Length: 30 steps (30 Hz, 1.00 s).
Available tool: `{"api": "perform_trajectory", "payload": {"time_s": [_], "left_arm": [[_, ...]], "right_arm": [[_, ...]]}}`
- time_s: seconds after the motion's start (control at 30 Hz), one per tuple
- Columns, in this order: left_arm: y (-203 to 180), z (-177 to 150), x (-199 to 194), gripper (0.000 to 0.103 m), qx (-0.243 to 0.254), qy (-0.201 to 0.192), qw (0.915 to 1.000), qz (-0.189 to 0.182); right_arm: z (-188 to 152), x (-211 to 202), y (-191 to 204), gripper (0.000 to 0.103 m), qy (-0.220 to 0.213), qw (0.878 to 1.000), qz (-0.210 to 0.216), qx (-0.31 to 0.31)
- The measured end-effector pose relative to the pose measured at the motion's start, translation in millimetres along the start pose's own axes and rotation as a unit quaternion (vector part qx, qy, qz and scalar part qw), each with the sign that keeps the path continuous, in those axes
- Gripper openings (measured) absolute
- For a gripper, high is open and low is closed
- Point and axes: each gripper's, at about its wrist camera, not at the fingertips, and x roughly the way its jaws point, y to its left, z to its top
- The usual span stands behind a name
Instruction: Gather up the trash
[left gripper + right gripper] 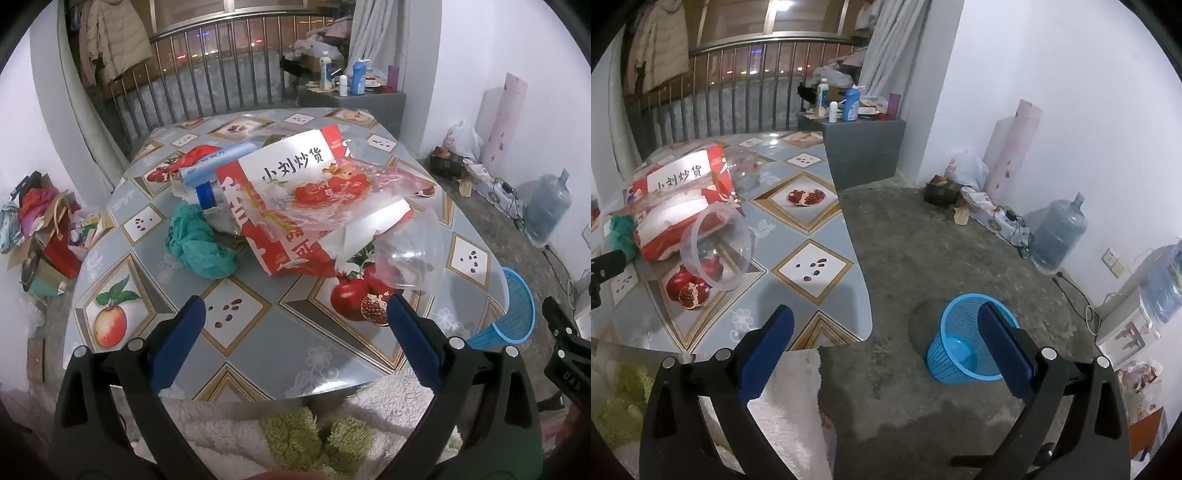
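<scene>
A pile of trash lies on the table: a red and white snack bag, a clear plastic cup on its side, a crumpled teal bag, a blue and white tube and a blue cap. My left gripper is open and empty above the near table edge, short of the pile. My right gripper is open and empty, off the table's right edge above the floor. The blue mesh waste basket stands on the floor below it. The bag and cup show at left.
A grey cabinet with bottles stands behind the table by a metal railing. A water jug, cables and boxes line the right wall. Bags and boxes sit on the floor at left. A fluffy white and green cloth lies at the near edge.
</scene>
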Motion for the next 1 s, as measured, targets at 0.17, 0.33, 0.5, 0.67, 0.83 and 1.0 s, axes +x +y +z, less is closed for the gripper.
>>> {"api": "perform_trajectory", "payload": {"time_s": [0.17,0.33,0.5,0.67,0.83,1.0], "left_arm": [[-0.1,-0.1,-0.1,0.094,-0.001,-0.001,1.0000,0.000],[-1.3,-0.6,0.9,0.094,0.000,0.002,1.0000,0.000],[0.0,0.1,-0.2,0.094,-0.001,0.000,1.0000,-0.001],[0.1,0.1,-0.2,0.094,-0.001,0.000,1.0000,-0.001],[0.1,0.1,-0.2,0.094,-0.001,0.000,1.0000,-0.001],[-0.2,-0.3,-0.5,0.094,0.000,0.002,1.0000,-0.001]], "right_arm": [[0.5,-0.3,0.7,0.097,0.001,1.000,0.000,0.000],[0.4,0.0,1.5,0.097,0.001,1.000,0.000,-0.001],[0.1,0.6,2.2,0.097,0.001,1.000,0.000,-0.001],[0.2,0.0,2.1,0.097,0.001,1.000,0.000,-0.001],[0.4,-0.7,1.6,0.097,0.001,1.000,0.000,-0.001],[0.5,-2.8,2.4,0.097,0.002,1.000,0.001,-0.001]]}}
